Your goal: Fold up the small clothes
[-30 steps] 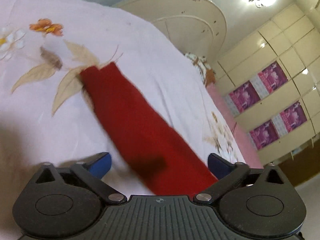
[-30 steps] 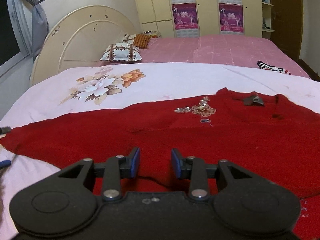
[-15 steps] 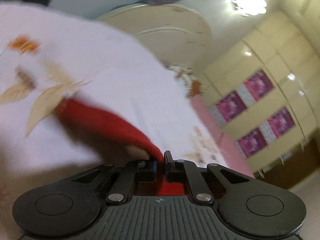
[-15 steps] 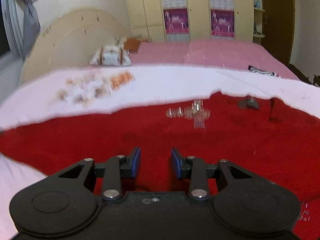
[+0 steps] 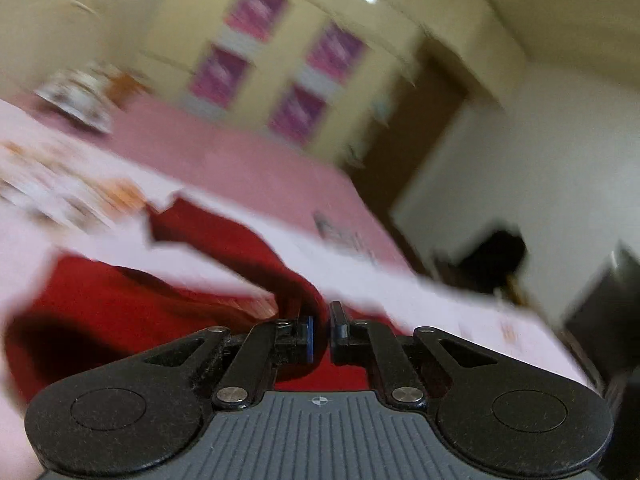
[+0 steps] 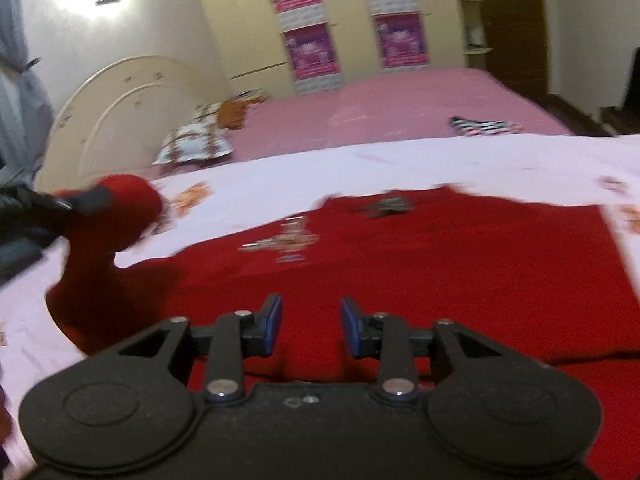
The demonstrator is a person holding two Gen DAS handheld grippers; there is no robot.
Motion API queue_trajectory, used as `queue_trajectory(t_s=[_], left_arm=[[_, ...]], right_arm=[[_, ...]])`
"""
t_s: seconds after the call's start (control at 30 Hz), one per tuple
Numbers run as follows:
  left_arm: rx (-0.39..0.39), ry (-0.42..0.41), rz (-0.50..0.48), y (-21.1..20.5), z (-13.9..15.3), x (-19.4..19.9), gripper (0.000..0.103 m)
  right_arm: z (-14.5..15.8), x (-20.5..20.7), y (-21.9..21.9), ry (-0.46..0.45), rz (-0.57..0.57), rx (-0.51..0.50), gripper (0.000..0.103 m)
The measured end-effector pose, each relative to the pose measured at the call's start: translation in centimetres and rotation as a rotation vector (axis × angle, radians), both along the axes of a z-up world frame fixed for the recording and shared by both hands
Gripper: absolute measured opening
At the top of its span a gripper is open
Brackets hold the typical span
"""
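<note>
My left tongs (image 5: 320,330) are closed on a pinch of the red sweater (image 6: 460,264): in the left wrist view the jaws stand nearly together with a ridge of red cloth rising between them, and the right wrist view shows the same tongs at the left edge holding the sleeve (image 6: 116,220) lifted off the bed. I judge the sleeve is held raised so that it can be carried across and laid over the body of the garment. My right tongs (image 6: 311,330) are open, jaws apart with nothing between them, poised low over the sweater's near hem; whether they touch the cloth I cannot tell. That position would serve to pin the body flat while the sleeve comes over. The sweater otherwise lies spread face up on the white floral sheet (image 6: 360,168), its beaded trim (image 6: 288,242) showing near the middle and the neck opening just beyond it. Beyond the sheet lies the pink bed cover (image 6: 400,100), with a pillow (image 6: 192,144) at the headboard and a striped item (image 6: 480,126) lying well apart from the work.
</note>
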State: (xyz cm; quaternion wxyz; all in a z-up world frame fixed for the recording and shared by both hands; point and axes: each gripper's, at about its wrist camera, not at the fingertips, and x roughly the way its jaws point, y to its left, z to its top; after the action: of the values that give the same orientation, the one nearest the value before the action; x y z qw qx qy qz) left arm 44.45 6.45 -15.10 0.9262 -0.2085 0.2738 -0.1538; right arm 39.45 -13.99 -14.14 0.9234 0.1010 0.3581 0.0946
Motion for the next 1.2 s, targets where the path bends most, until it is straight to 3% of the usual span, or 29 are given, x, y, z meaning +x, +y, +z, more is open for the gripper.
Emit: queue_trajectory(t_s=[0.13,0.2,0.27,0.3,0.33,0.37,0.5,0.53,0.63,0.73,0.87,0.93,0.97,1.0,1.03,1.13,1.2], left_arm=[[0.198,0.17,-0.139,-7.5,-3.5,1.1,0.008],[0.257,0.165,-0.152,-8.6,-3.5,-1.9,0.008],[0.258,0.152,-0.139,-8.0,-2.3,-2.9,0.038],[0.242,0.144,-0.115,-7.0,-1.4,-3.0,0.077],[0.226,0.117,-0.074,-6.1,-0.5,-3.5,0.097],[0.216,0.075,-0.021,-5.1,0.3,-4.3,0.098],[0.285,0.063,0.099,-1.1,2.0,-5.3,0.098],[0.315,0.07,0.133,-0.3,1.7,-5.5,0.098],[0.384,0.111,0.227,3.0,0.3,-6.1,0.098],[0.395,0.159,0.262,5.4,-2.0,-6.6,0.098],[0.409,0.181,0.28,5.6,-4.3,-7.3,0.098],[0.424,0.186,0.281,5.6,-5.1,-6.2,0.098],[0.415,0.178,0.29,5.6,-5.4,-5.7,0.095],[0.405,0.164,0.305,5.7,-5.5,-5.5,0.08],[0.395,0.164,0.317,5.9,-5.5,-5.4,0.068],[0.377,0.165,0.35,6.6,-5.8,-4.3,0.046],[0.384,0.164,0.372,7.0,-6.0,-3.8,0.046]], right_arm=[[-0.8,-1.6,-5.2,0.037,-0.084,-0.015,0.036],[-1.5,-2.3,-7.1,0.065,-0.109,0.006,0.037],[-1.8,-2.7,-8.1,0.068,-0.117,0.025,0.04],[-1.9,-2.8,-8.4,0.068,-0.117,0.038,0.042],[-2.0,-2.8,-8.6,0.069,-0.115,0.057,0.047],[-2.0,-2.8,-8.7,0.072,-0.111,0.079,0.048],[-2.1,-1.6,-7.8,0.088,-0.057,0.155,0.055],[-2.3,-1.1,-7.4,0.105,-0.046,0.17,0.059],[-3.0,-0.1,-6.7,0.145,-0.094,0.161,0.058],[-3.1,-0.1,-6.8,0.112,-0.13,0.173,0.056],[-2.8,0.6,-6.9,0.067,-0.206,0.115,0.051],[-3.5,1.4,-6.7,0.095,-0.198,0.08,0.048],[-4.0,1.8,-6.4,0.113,-0.19,0.061,0.048],[-4.0,1.9,-6.2,0.102,-0.188,0.038,0.039],[-3.8,1.9,-6.0,0.089,-0.179,0.013,0.014],[-3.5,1.7,-5.8,0.073,-0.131,0.021,0.01],[-2.8,1.5,-6.0,0.042,-0.122,0.031,0.01]])
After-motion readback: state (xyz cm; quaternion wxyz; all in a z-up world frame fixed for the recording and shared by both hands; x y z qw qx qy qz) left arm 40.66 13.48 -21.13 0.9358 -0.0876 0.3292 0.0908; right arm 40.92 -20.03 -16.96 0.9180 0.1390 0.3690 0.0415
